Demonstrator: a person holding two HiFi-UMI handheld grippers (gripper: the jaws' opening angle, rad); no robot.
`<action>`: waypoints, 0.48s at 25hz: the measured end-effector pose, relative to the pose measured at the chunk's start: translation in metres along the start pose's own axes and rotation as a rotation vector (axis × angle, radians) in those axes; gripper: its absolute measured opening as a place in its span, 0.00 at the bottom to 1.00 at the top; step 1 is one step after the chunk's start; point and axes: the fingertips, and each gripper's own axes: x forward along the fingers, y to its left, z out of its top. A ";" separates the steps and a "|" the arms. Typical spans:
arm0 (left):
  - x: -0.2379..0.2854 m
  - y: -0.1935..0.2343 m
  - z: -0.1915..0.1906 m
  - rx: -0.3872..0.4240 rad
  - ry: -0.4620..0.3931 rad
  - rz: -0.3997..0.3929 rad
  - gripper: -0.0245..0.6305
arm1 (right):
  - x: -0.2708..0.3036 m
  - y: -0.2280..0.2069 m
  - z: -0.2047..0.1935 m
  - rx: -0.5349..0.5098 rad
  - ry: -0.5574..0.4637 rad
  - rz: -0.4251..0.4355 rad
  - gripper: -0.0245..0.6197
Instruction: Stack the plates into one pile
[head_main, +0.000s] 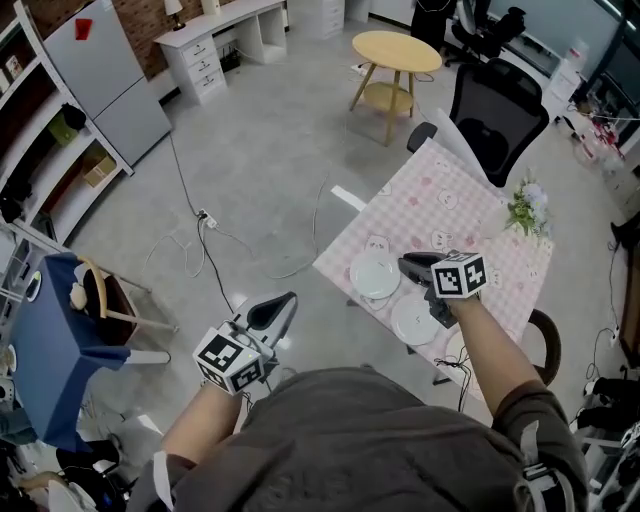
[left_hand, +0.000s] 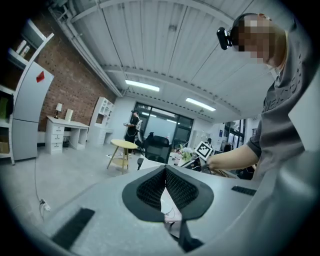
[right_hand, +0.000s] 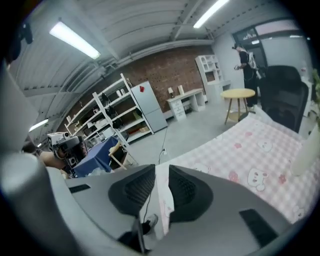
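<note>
The table (head_main: 480, 215) wears a pink checked cloth printed with small cartoon animals, probably a soft bed that keeps crockery from sliding. At its near corner lie two round, glossy white plates, side by side and not yet piled: the far plate (head_main: 375, 274) and the near plate (head_main: 414, 321). The right gripper (head_main: 408, 263) hangs over them, its ribbed dark pads narrowly apart and empty, seemingly set to pinch a rim. The left gripper (head_main: 285, 302) sits off the table above the floor, pads closed on nothing, likely kept clear
</note>
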 end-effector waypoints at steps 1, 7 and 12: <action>0.003 0.000 -0.005 -0.005 0.009 -0.003 0.04 | 0.009 -0.010 -0.008 0.031 0.045 0.003 0.17; 0.017 0.001 -0.029 -0.022 0.063 -0.020 0.04 | 0.048 -0.068 -0.056 0.225 0.234 -0.017 0.20; 0.027 0.008 -0.043 -0.033 0.090 -0.027 0.04 | 0.065 -0.112 -0.088 0.442 0.280 -0.036 0.21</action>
